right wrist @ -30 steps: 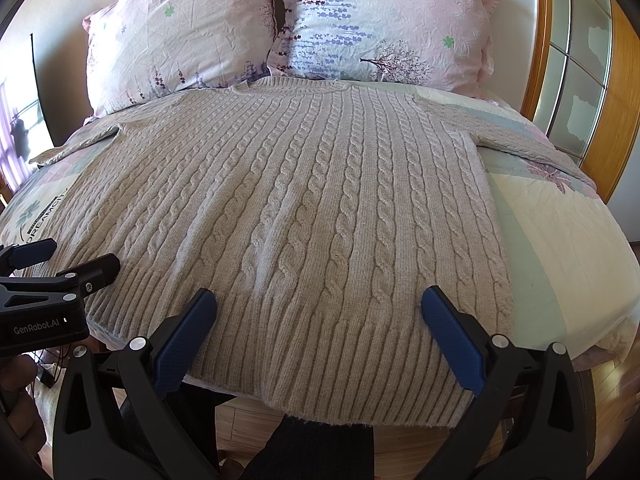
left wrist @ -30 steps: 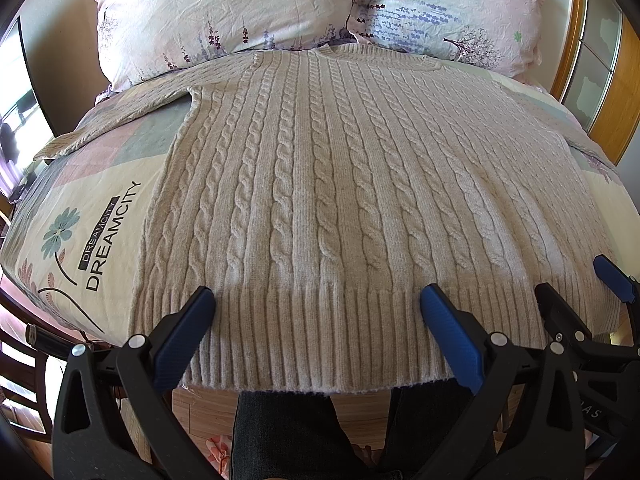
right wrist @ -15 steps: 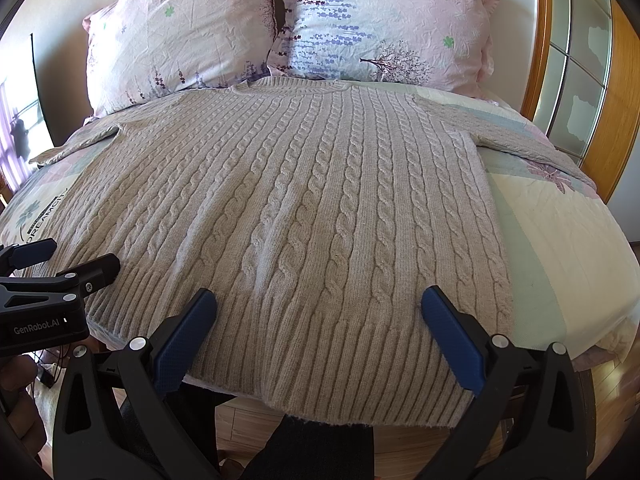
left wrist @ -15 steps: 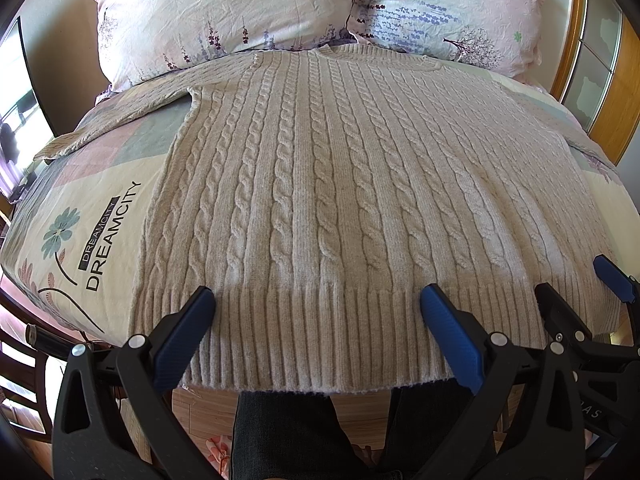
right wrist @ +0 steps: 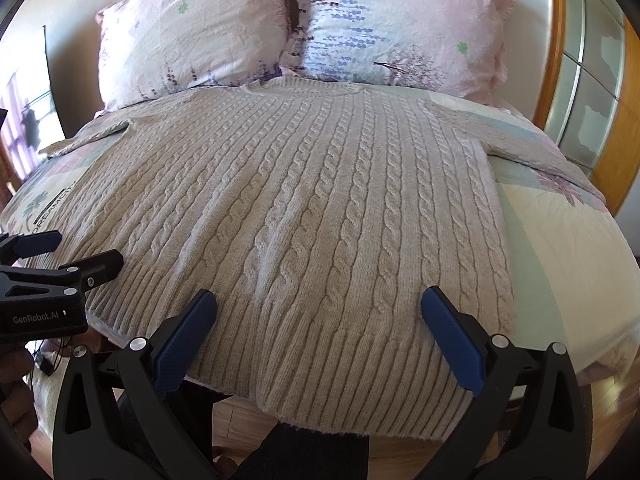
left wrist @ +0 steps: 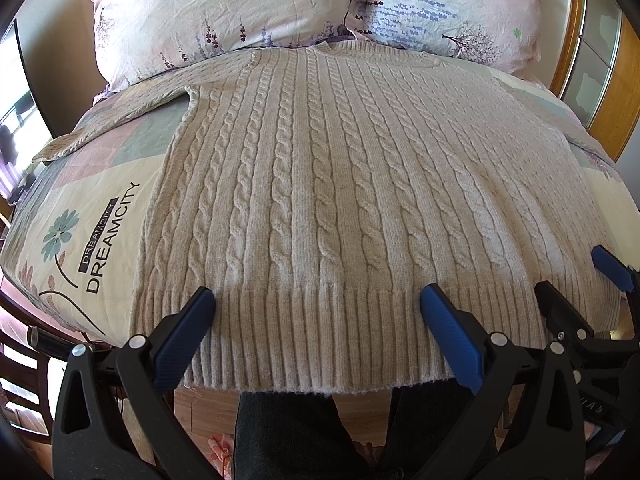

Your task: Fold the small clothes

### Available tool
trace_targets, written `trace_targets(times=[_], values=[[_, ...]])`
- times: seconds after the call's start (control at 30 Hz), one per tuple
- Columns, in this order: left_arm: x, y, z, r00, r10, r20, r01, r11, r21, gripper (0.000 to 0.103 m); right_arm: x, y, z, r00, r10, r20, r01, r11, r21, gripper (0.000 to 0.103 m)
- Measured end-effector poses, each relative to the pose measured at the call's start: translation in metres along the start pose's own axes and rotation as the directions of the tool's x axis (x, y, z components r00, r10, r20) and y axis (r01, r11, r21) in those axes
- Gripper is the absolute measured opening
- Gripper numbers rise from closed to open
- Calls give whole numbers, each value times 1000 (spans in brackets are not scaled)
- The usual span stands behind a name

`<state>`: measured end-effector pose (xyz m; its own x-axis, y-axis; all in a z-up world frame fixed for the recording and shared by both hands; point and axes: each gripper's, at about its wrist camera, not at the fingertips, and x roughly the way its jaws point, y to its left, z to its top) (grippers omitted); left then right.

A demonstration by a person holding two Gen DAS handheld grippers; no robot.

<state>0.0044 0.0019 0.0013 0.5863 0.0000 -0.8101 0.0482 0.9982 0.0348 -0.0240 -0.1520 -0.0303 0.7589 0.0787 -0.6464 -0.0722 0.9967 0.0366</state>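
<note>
sweater [left wrist: 340,184] lies flat on the bed [left wrist: 92,216], neck toward the pillows [left wrist: 224,12], hem hanging over the near edge. left claw [left wrist: 316,312] and right claw [right wrist: 318,314] gape wide above the hem, empty.

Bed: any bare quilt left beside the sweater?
Yes: a strip left of the beige cable-knit sweater, around the DREAMCITY print, and a wider patch right of it. Two floral pillows crowd the head end.

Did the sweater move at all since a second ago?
No. The sweater sits where it was; its collar still touches the same pillows, hem unmoved.
</note>
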Motion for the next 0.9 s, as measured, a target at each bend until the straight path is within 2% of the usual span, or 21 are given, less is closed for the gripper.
trace_targets(times=[0.07,0.13,0.17,0.23,0.3,0.37,0.43,0.47,0.5,0.53,0.57,0.6,0.63,0.7,0.77,0.8,0.83,0.87,0.9], values=[[1,0,3,1000,-10,1,10,1000,29,101,2,-17,12,998,66,-17,-65,997,31,102],[1,3,9,999,-39,-22,40,997,58,101,-6,-61,34,996,79,46,-86,981,176,102],[0,10,16,998,-59,-16,60,997,47,101,-10,-87,44,995,72,71,-88,965,245,102],[-7,37,34,996,-73,57,74,997,-24,101,-13,-146,63,993,38,114,-83,907,413,102],[-8,65,55,990,-80,113,90,992,-87,101,-4,-221,74,993,-1,116,-71,789,610,102],[-3,96,74,976,-156,153,178,974,-140,101,12,-288,78,995,-19,95,-59,658,751,101],[8,125,89,960,-218,176,252,946,-203,101,27,-339,77,996,-39,77,-42,554,832,76],[13,133,96,961,-211,178,249,942,-225,101,35,-363,75,997,-53,60,-26,496,868,71],[21,146,104,969,-176,176,217,944,-248,101,43,-385,70,997,-64,53,-20,432,902,60],[25,152,109,973,-147,180,191,948,-256,101,50,-402,66,996,-74,45,-13,378,926,57],[30,161,114,975,-113,193,161,953,-256,101,55,-412,63,996,-80,37,-7,347,938,57],[33,167,117,976,-89,200,140,956,-257,101,62,-418,61,996,-82,32,-3,327,945,50],[37,175,120,978,-69,198,121,957,-263,101,67,-426,61,995,-88,47,-17,316,949,49],[47,192,128,984,-47,174,98,950,-297,101,73,-431,65,994,-99,45,-11,317,948,43],[55,213,132,986,-37,160,93,929,-358,101,79,-437,67,994,-104,41,-8,301,954,31],[56,222,132,987,-34,156,92,920,-381,101,83,-441,67,993,-116,38,-4,285,959,19],[58,232,132,986,-41,161,103,910,-402,101,83,-446,65,992,-124,35,0,272,962,12],[59,241,131,984,-43,171,111,903,-415,101,81,-453,65,991,-130,28,6,255,967,9],[59,251,131,983,-28,183,106,894,-434,101,83,-455,67,990,-135,26,10,258,966,8]])
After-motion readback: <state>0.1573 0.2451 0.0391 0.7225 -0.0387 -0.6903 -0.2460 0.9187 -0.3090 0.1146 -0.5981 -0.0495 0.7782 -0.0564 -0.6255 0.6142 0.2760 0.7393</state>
